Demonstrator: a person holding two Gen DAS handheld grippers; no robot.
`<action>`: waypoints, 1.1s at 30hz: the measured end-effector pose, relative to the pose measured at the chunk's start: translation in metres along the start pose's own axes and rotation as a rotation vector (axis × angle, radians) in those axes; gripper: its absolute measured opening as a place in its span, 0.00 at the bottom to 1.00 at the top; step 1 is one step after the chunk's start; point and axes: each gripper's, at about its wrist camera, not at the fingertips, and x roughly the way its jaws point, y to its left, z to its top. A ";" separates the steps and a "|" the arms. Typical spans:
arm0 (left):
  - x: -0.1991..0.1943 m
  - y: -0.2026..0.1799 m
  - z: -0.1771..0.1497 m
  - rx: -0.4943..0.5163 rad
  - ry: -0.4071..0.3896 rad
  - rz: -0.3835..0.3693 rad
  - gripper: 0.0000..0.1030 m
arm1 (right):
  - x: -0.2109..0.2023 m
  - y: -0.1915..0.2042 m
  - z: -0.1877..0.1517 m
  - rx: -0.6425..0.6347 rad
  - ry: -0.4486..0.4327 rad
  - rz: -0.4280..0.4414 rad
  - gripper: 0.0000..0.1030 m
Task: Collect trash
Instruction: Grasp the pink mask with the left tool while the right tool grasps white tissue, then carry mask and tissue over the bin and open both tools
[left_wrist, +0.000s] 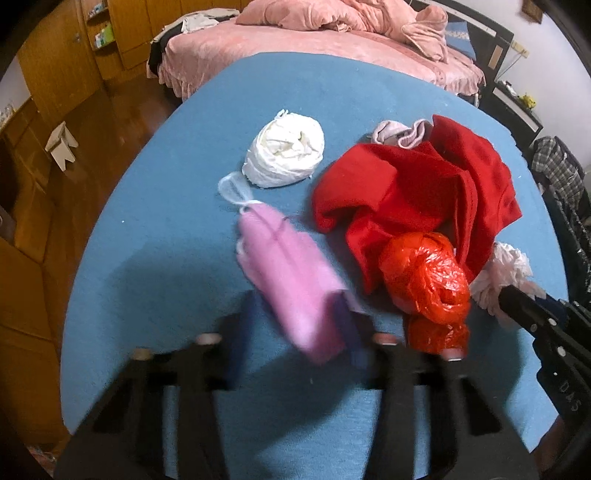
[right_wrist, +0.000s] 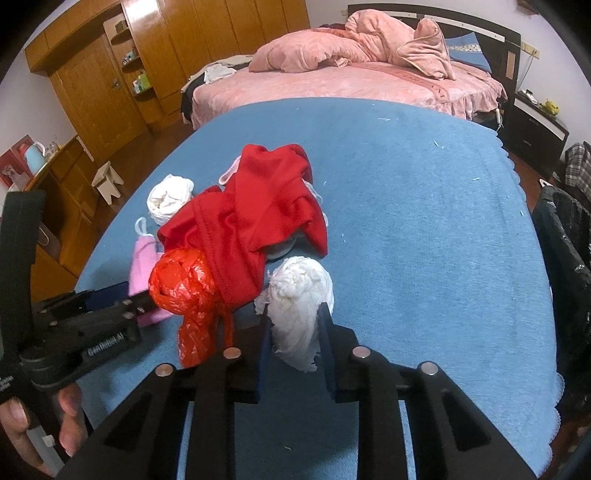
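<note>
Blue tablecloth (right_wrist: 424, 229); left tongs (left_wrist: 295, 328) clamp pink mask (left_wrist: 291, 280), right tongs (right_wrist: 295, 332) white wad (right_wrist: 299, 306).

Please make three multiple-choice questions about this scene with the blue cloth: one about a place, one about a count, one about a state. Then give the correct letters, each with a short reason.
1. Where does the red plastic bag lie?
A. against the near edge of the red cloth
B. on the pink bed
C. on the wooden floor

2. How many white paper wads are on the blue cloth?
A. one
B. two
C. four

3. What is the right gripper doing?
A. hanging open above the cloth
B. shut on a white paper wad
C. shut on the red cloth

Answers:
1 A: the bag touches the red cloth's near edge.
2 B: one wad lies behind the red cloth, one sits in the right gripper.
3 B: both fingers press the wad's sides.
</note>
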 end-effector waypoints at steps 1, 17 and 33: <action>-0.001 0.000 0.001 -0.003 0.002 -0.008 0.21 | -0.001 0.000 0.000 0.000 0.000 0.000 0.23; -0.058 -0.005 -0.006 -0.005 -0.048 0.013 0.05 | -0.041 -0.006 0.003 0.005 -0.047 0.012 0.21; -0.108 -0.112 -0.009 0.158 -0.119 -0.011 0.05 | -0.122 -0.090 0.012 0.086 -0.126 -0.042 0.21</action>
